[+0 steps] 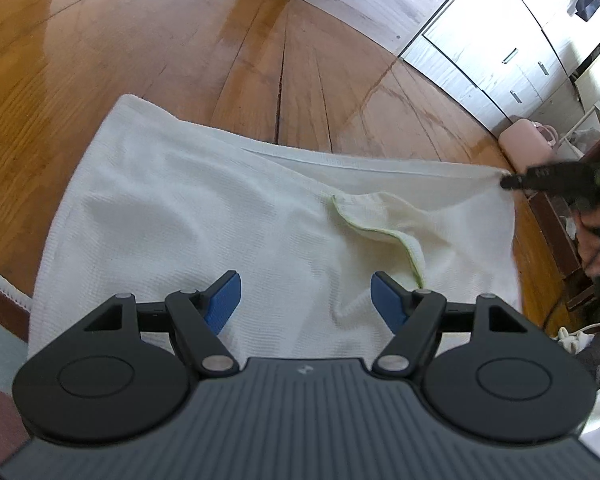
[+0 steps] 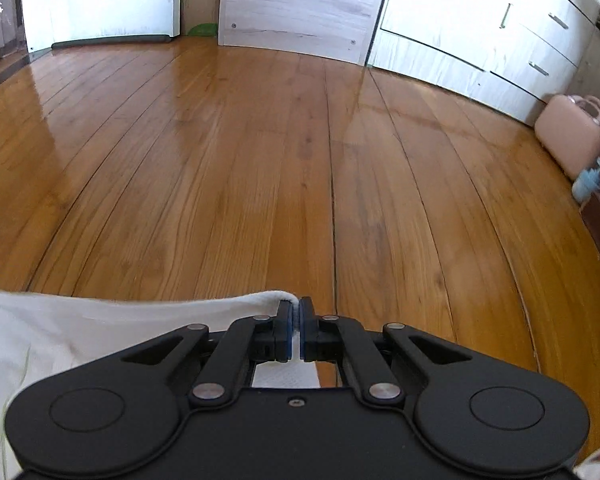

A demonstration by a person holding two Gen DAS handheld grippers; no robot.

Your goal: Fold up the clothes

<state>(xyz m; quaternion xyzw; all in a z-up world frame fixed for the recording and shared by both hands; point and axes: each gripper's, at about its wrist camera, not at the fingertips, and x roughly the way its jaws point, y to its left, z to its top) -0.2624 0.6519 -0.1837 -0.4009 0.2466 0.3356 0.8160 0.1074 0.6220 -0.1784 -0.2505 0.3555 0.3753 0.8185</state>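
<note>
A white garment (image 1: 204, 216) of waffle-textured knit lies spread on a glossy wooden plank floor (image 1: 140, 52), its weave showing fine ribbing and soft rumples. A neckline edge (image 1: 380, 232) trimmed in thin green piping curls across the cloth toward four o'clock of its middle.

The left gripper (image 1: 306, 300) hangs over the near part of the garment with its blue-padded fingers (image 1: 224, 300) spread wide, nothing between them.

At three o'clock in the left wrist view, the right gripper (image 1: 508, 181) pinches the far right corner of the cloth, pulling the hem into a taut straight line; a hand (image 1: 592, 240) grips its handle, though that part is blurred. In the right wrist view the right gripper (image 2: 296, 320) stands closed, a thin fold of white fabric (image 2: 60, 340) caught between the pads.

White flat-fronted cabinets (image 2: 460, 40) with slim metal handles line the wall, and a rounded pink case (image 2: 572, 136) sits near them at two o'clock.
</note>
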